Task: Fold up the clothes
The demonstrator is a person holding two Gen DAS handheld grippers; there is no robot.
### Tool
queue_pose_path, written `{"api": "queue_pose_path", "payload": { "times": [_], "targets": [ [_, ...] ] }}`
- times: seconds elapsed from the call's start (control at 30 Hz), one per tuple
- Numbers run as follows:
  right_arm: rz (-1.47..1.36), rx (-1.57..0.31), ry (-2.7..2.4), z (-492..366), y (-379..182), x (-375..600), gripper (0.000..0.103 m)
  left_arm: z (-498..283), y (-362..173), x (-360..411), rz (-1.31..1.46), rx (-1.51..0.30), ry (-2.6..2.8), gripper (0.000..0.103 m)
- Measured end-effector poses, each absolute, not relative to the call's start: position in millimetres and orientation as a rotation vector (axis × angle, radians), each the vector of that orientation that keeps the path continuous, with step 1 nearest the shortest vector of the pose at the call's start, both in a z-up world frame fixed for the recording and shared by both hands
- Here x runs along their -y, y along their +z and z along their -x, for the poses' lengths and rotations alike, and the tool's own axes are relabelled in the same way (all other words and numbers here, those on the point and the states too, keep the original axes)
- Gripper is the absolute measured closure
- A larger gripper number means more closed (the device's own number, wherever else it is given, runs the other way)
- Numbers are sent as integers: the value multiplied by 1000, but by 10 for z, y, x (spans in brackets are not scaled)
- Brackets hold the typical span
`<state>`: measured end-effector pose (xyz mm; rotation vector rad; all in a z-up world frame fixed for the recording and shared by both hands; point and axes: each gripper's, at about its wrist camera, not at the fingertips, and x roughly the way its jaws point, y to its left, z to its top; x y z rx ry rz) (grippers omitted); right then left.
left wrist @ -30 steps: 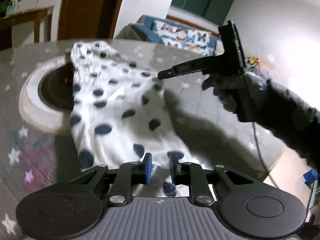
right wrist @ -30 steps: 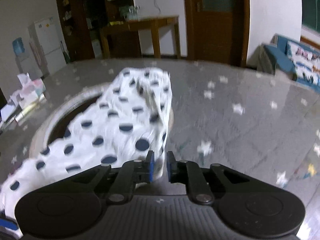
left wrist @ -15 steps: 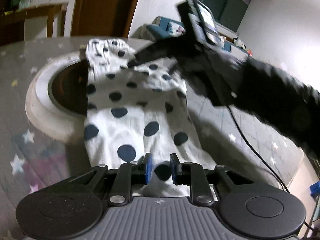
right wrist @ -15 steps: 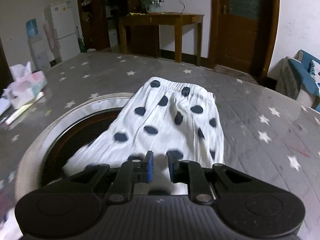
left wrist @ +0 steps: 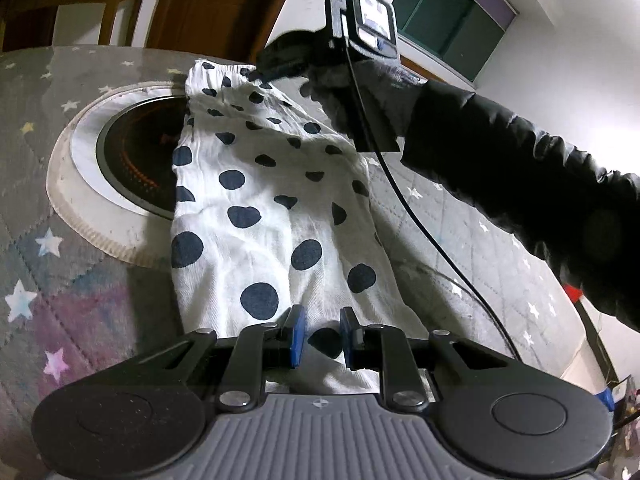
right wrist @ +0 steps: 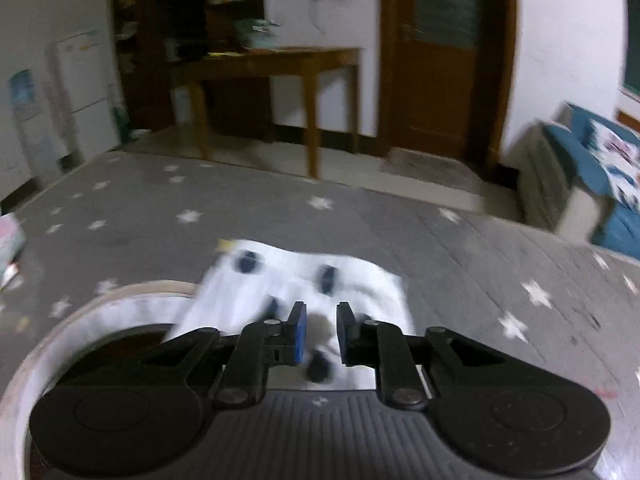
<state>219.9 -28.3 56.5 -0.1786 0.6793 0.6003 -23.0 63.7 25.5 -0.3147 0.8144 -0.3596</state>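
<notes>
A white garment with dark blue dots (left wrist: 260, 200) lies lengthwise on the grey star-patterned table, its left edge over a round burner. My left gripper (left wrist: 321, 338) is at its near end, jaws a small gap apart, cloth showing between them. My right gripper (right wrist: 319, 332) is at the far waistband end (right wrist: 304, 276), jaws also a small gap apart above the cloth. In the left wrist view the right gripper (left wrist: 264, 72) touches down at the elastic waistband. That view is sharp; the right wrist view is blurred.
A round white-rimmed burner (left wrist: 132, 160) is set into the table left of the garment. A black cable (left wrist: 420, 216) hangs from the right gripper across the table. A tissue pack (right wrist: 8, 240) lies at the far left. A wooden table (right wrist: 272, 64) and a sofa (right wrist: 592, 176) stand beyond.
The right gripper has travelled along the garment to its far waistband end and tipped forward. The garment lies flatter and straighter. The left gripper stays at the near end.
</notes>
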Motion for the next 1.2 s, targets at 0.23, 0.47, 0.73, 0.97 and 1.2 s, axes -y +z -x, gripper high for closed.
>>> {"api": "queue_pose_path", "payload": {
  "times": [0.23, 0.47, 0.73, 0.97, 1.2],
  "targets": [
    [325, -673, 686, -2174, 397, -209, 76, 202, 245, -650, 342, -819, -360, 82],
    [224, -675, 663, -2456, 487, -194, 74, 185, 249, -628, 349, -825, -361, 82],
    [188, -669, 600, -2549, 595, 368, 56, 169, 297, -590, 329, -814, -374, 69],
    [133, -707, 560, -2751, 434, 634, 52, 151, 524, -624, 284, -731, -329, 51],
    [79, -726, 579, -2885, 275, 672, 51, 76, 543, -755, 274, -748, -239, 49]
  ]
}}
